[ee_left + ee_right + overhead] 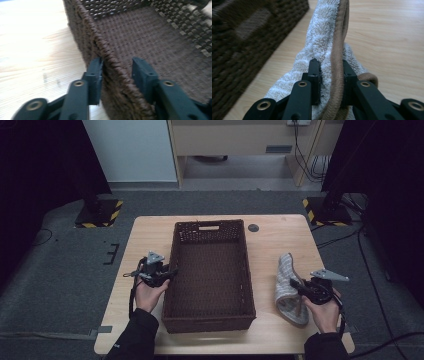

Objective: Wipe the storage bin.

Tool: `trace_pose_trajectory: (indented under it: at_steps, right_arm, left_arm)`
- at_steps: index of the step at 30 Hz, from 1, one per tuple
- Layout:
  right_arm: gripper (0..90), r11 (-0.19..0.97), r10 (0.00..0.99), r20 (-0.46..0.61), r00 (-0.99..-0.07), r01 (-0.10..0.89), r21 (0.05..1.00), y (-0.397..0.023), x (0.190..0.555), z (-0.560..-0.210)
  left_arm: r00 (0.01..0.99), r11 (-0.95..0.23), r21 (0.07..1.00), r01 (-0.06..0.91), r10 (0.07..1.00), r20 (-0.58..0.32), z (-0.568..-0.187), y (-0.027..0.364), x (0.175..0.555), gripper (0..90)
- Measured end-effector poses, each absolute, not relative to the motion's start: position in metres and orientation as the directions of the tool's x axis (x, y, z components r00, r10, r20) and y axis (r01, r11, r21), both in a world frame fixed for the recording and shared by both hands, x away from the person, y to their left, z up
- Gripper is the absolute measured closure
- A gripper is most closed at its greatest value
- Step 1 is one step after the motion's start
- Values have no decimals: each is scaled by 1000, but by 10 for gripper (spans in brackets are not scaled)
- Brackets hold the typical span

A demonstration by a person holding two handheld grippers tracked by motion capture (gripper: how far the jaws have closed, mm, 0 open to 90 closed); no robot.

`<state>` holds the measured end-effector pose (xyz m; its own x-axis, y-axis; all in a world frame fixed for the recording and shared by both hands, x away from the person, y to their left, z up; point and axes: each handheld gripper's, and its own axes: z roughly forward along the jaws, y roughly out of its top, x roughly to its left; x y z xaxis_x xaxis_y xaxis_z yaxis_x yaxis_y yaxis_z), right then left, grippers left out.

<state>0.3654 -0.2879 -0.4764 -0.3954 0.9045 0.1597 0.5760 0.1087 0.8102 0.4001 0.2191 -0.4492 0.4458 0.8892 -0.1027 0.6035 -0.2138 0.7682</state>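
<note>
A dark brown woven basket (pixel 171 270) stands in the middle of the wooden table (pixel 280 227). My left gripper (pixel 167 274) straddles the basket's left wall. In the left gripper view the rim (pixel 110 62) runs between the jaws of that gripper (pixel 117 62); the outer pad lies against the weave, while a gap shows beside the inner pad. A grey-white fleecy slipper (pixel 286 275) with a brown trimmed edge lies to the right of the basket. My right gripper (pixel 296 287) is shut on its near part. In the right gripper view, that gripper (pixel 329 65) pinches the slipper's (pixel 322 30) brown edge.
The inside of the basket (pixel 150 32) holds nothing. A small dark round disc (pixel 253 227) sits in the tabletop behind the basket. The basket's right wall (pixel 242 37) stands close to the slipper. Bare wood lies left of the basket and right of the slipper.
</note>
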Motion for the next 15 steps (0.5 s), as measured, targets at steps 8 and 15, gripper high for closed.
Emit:
trace_pose_trajectory:
  at_steps: [8,15]
  right_arm:
    - [752,117,879,156,-450,522,845,-276,371,-466]
    - [740,257,897,20,-441,560,787,-268,376,-478]
  left_arm:
    - [432,-243,763,599,900,-52,-447,210,392,646]
    - [441,-248,769,589,896,-48,-447,201,387,642]
